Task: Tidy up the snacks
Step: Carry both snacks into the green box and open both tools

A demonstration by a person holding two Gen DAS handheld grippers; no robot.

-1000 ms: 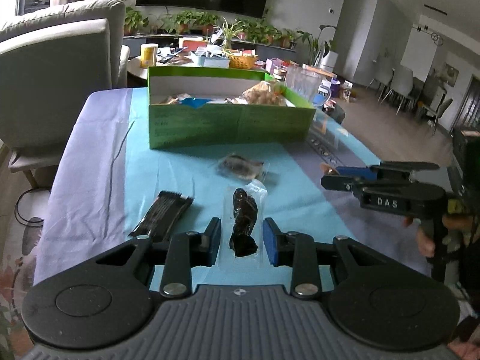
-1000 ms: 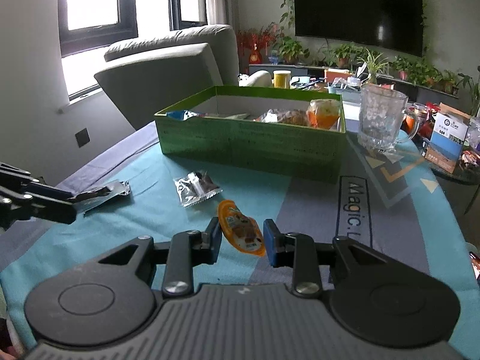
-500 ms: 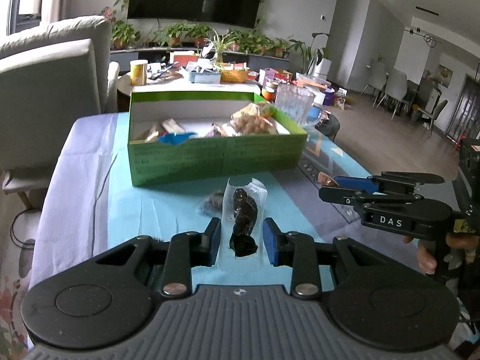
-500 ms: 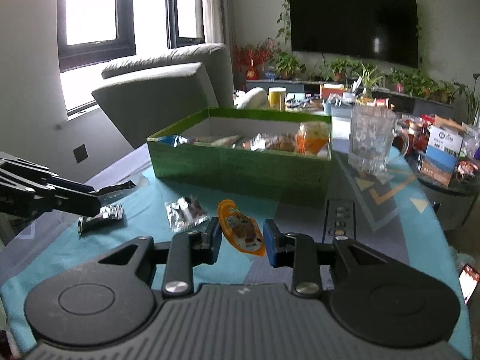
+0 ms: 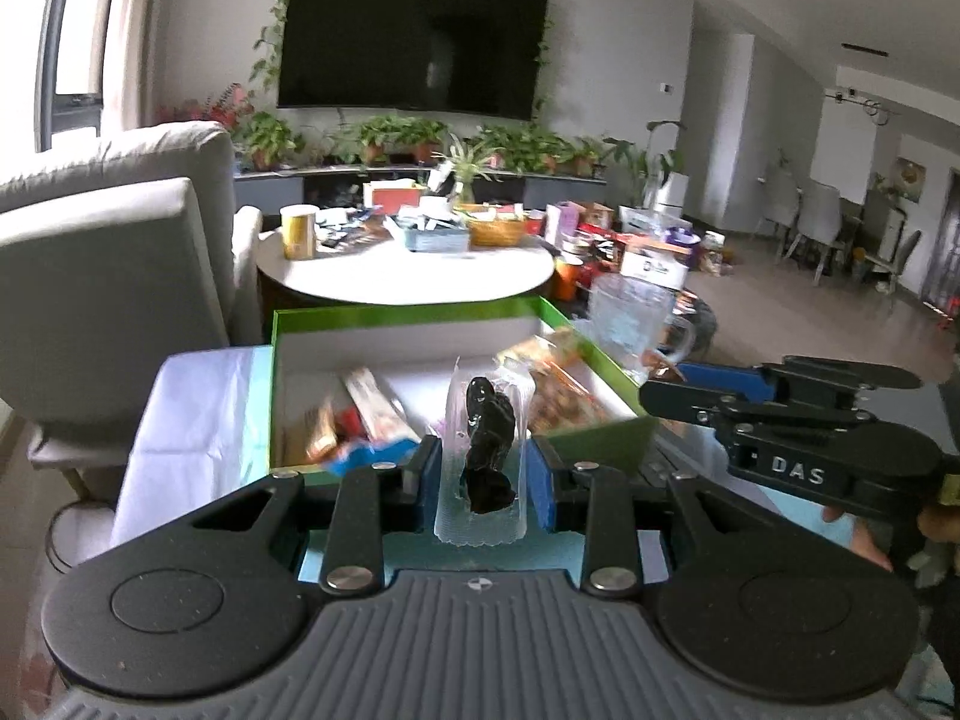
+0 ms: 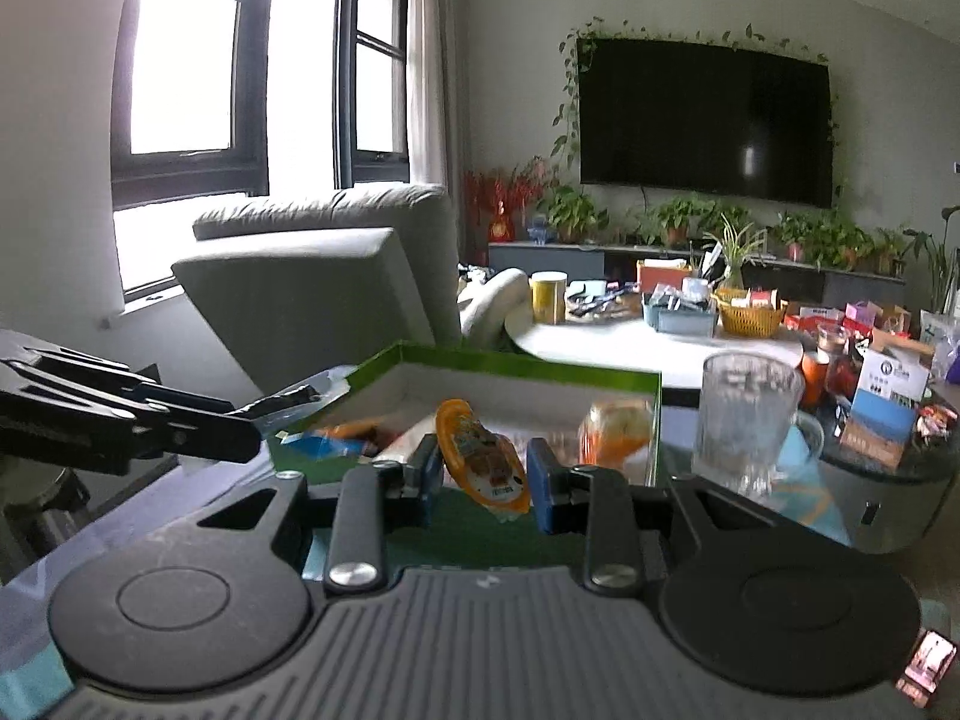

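Note:
My left gripper (image 5: 483, 474) is shut on a clear packet with a dark snack (image 5: 487, 450), held above the near wall of the green box (image 5: 408, 318). The box holds several snack packets (image 5: 366, 414). My right gripper (image 6: 483, 471) is shut on an orange snack packet (image 6: 483, 456), held above the same box (image 6: 528, 363), near its front wall. The right gripper shows at the right in the left wrist view (image 5: 672, 387); the left gripper shows at the left in the right wrist view (image 6: 252, 420).
A glass mug (image 5: 630, 318) stands right of the box, also in the right wrist view (image 6: 747, 420). A grey armchair (image 5: 108, 276) is to the left. A round white table (image 5: 408, 270) with clutter lies behind. Small boxes (image 6: 888, 402) sit at the right.
Both grippers have risen from the tablecloth and moved forward with their packets, from in front of the box to over its near edge. The snacks left on the cloth are out of sight.

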